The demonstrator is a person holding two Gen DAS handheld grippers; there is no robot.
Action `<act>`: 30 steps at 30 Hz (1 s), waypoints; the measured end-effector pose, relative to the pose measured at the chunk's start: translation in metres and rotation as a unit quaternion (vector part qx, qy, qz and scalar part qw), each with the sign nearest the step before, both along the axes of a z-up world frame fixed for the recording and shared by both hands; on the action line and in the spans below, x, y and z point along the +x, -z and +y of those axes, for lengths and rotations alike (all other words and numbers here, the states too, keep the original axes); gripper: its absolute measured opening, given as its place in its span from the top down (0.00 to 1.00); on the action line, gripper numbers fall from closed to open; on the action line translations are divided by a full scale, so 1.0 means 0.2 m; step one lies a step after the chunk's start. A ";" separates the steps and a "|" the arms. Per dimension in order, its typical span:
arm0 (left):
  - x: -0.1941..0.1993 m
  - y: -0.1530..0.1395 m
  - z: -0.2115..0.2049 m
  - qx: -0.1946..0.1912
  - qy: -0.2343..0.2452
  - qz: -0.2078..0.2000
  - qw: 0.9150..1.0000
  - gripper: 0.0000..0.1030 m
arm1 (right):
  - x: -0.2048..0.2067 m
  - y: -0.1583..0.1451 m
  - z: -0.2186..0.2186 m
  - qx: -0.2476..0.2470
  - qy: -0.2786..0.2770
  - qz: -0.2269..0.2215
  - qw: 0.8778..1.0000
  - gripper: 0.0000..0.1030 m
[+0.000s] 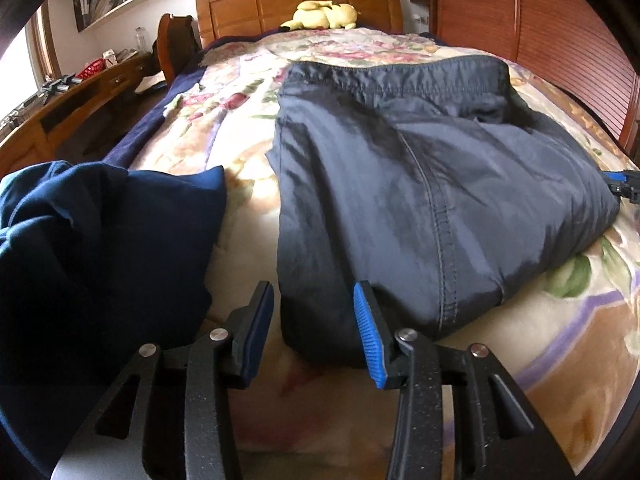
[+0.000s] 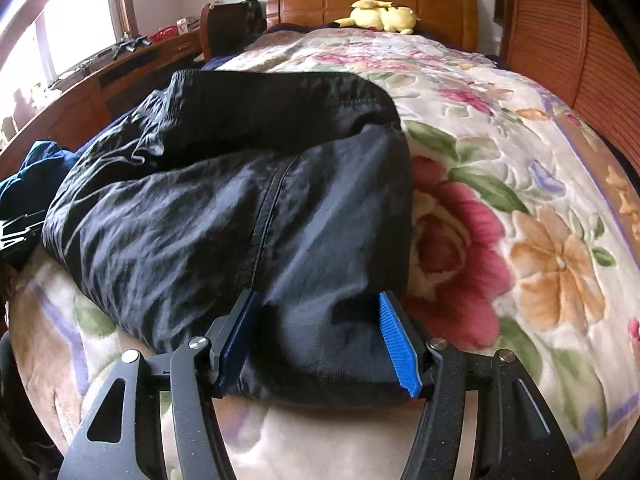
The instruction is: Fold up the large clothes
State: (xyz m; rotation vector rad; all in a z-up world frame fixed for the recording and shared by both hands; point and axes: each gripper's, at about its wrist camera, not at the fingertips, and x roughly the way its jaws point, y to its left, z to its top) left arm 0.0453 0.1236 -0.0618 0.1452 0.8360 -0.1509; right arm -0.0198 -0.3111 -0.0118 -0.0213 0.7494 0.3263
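Both grippers, left [image 1: 314,326] and right [image 2: 320,338], gape around folded trousers [image 1: 420,200], seemingly unclamped, beside navy cloth [image 1: 100,240].

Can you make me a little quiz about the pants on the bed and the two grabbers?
1. True or false: both grabbers, the left gripper and the right gripper, have their jaws apart.
2. What lies by the headboard? A) a yellow plush toy B) a red ball C) a book
3. Fill in: the dark trousers lie folded on a blanket printed with ____.

Key
1. True. Both are open, each at the near edge of the trousers.
2. A, the yellow plush toy.
3. Flowers.
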 end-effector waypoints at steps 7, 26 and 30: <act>0.02 0.01 0.00 -0.013 0.001 0.012 1.000 0.59 | -0.06 -0.03 0.01 -0.032 -0.001 -0.052 0.998 0.95; 0.01 0.07 -0.01 -0.018 0.013 0.032 0.999 0.65 | -0.14 -0.05 -0.12 0.019 0.021 -0.071 0.997 0.97; 0.00 0.06 -0.03 -0.017 0.033 0.027 0.999 0.76 | -0.05 0.00 -0.10 0.024 0.011 -0.035 0.999 0.66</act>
